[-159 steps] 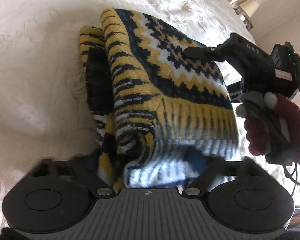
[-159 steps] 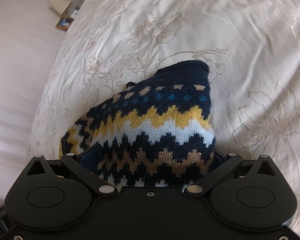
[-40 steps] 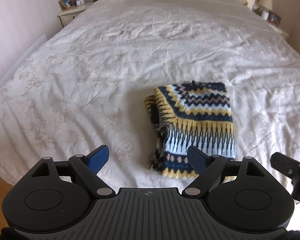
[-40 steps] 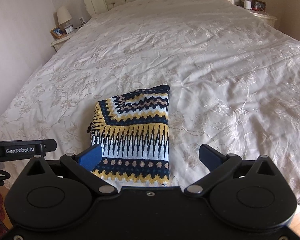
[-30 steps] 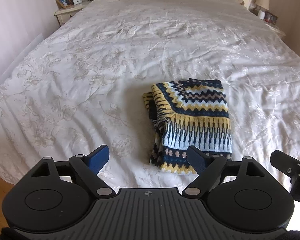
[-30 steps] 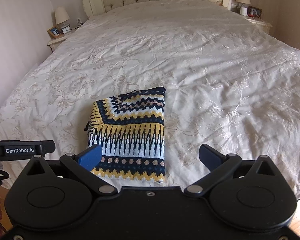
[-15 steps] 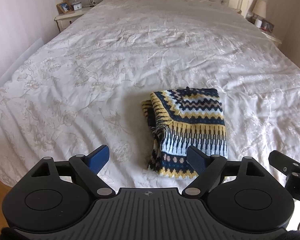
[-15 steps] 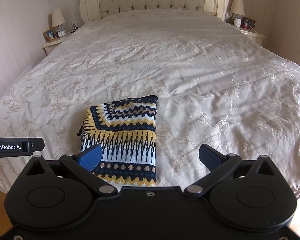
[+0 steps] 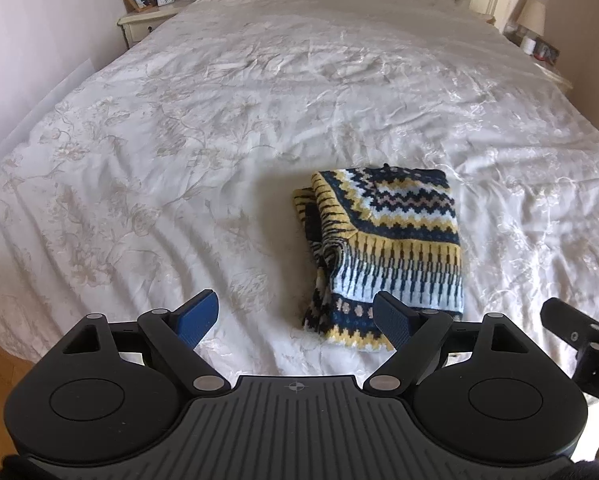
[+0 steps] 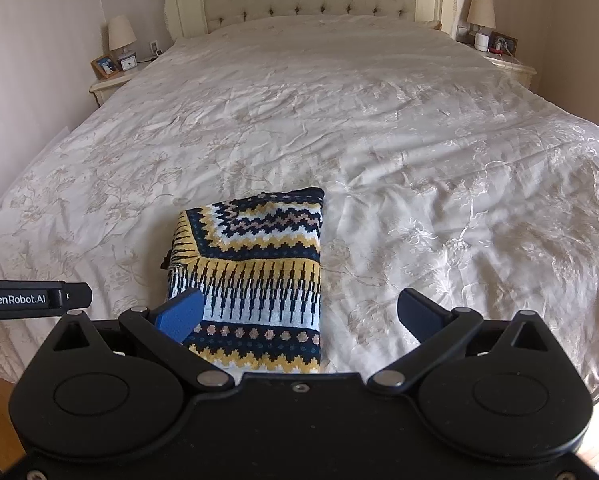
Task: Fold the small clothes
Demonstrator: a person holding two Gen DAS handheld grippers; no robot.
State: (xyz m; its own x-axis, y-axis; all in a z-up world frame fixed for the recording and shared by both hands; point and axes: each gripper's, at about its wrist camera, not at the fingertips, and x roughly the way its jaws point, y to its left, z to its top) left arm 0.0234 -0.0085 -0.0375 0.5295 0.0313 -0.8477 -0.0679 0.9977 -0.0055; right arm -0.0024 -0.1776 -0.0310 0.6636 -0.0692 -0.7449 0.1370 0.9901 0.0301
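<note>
Now the patterned knit sweater [image 10: 255, 276] lies folded in a compact rectangle on the white embroidered bedspread [image 10: 419, 152], near the foot of the bed. The left gripper [image 9: 295, 318] and right gripper [image 10: 299, 312] both hang above it with jaws spread wide, holding nothing, apart from the cloth. The fold looks essentially complete, though layers bulge unevenly along the sweater's left edge [image 9: 313, 232]. To finish well, tuck or press that loose edge flat gently, without dragging the top layer askew, and keep both claws clear otherwise.
</note>
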